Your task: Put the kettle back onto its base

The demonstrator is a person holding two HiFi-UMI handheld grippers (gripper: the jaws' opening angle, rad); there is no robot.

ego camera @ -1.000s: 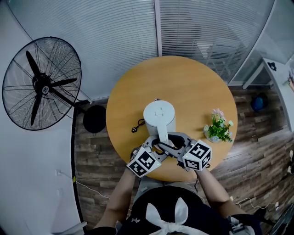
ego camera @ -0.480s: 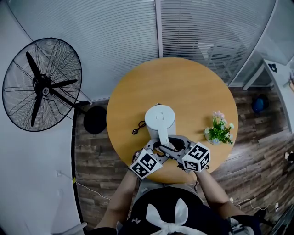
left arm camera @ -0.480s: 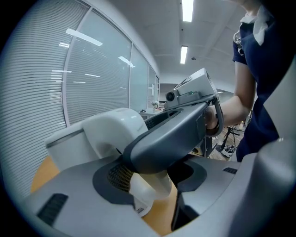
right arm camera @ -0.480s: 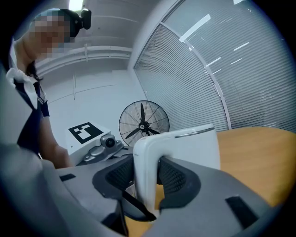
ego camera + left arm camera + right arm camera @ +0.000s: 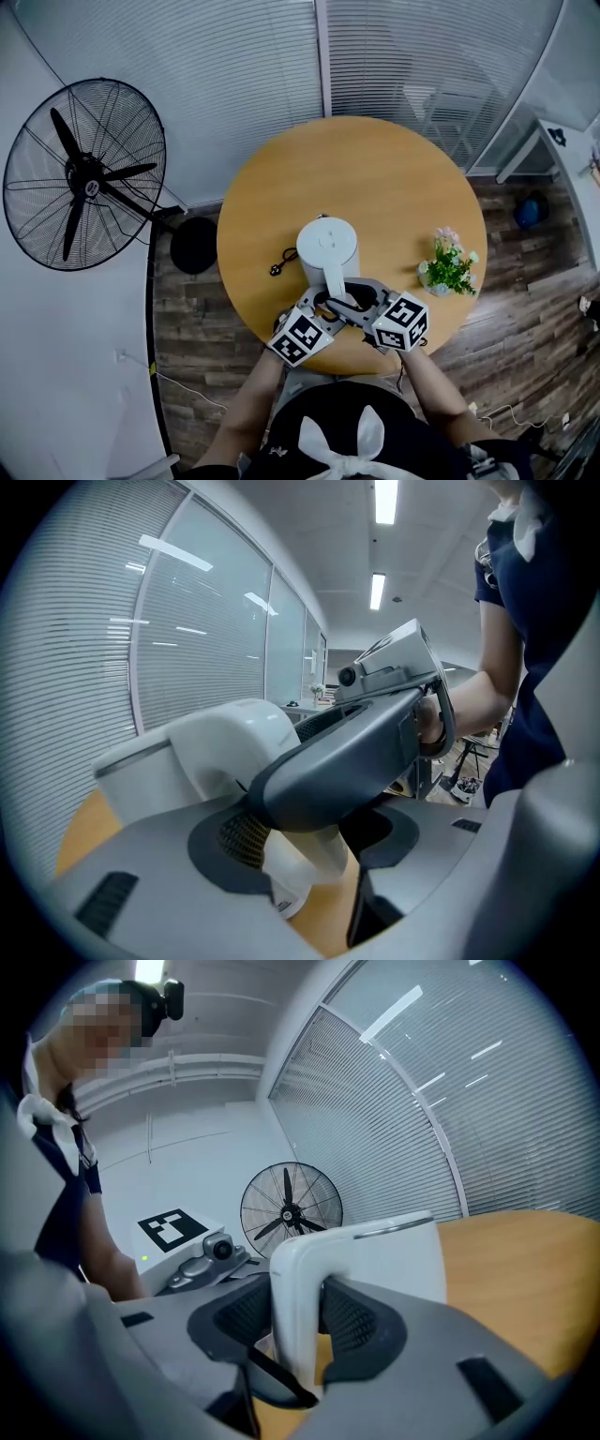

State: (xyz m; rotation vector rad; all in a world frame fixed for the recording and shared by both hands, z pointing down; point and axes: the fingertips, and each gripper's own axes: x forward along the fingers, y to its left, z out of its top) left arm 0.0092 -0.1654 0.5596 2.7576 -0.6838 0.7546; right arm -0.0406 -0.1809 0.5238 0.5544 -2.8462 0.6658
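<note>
A white kettle (image 5: pixel 326 246) stands upright on the round wooden table (image 5: pixel 394 169), near its front edge. Whatever is under the kettle is hidden. Its handle (image 5: pixel 335 281) points toward me. My right gripper (image 5: pixel 341 292) is shut on that handle (image 5: pixel 292 1288), one pad on each side. From the left, my left gripper (image 5: pixel 322 304) reaches in with the handle's lower end (image 5: pixel 302 874) between its jaws; one pad touches it, and a gap of table shows on the other side. The right gripper's jaw (image 5: pixel 347 761) crosses the left gripper view in front of the kettle body (image 5: pixel 202 752).
A black cord with its plug (image 5: pixel 277 266) lies on the table left of the kettle. A small potted plant (image 5: pixel 447 264) stands at the table's right edge. A big floor fan (image 5: pixel 84 175) is off the table to the left. Blinds and glass walls are behind.
The kettle and both grippers have sunk a little toward the table; the kettle looks smaller from above. Both grippers have stayed at the handle.
</note>
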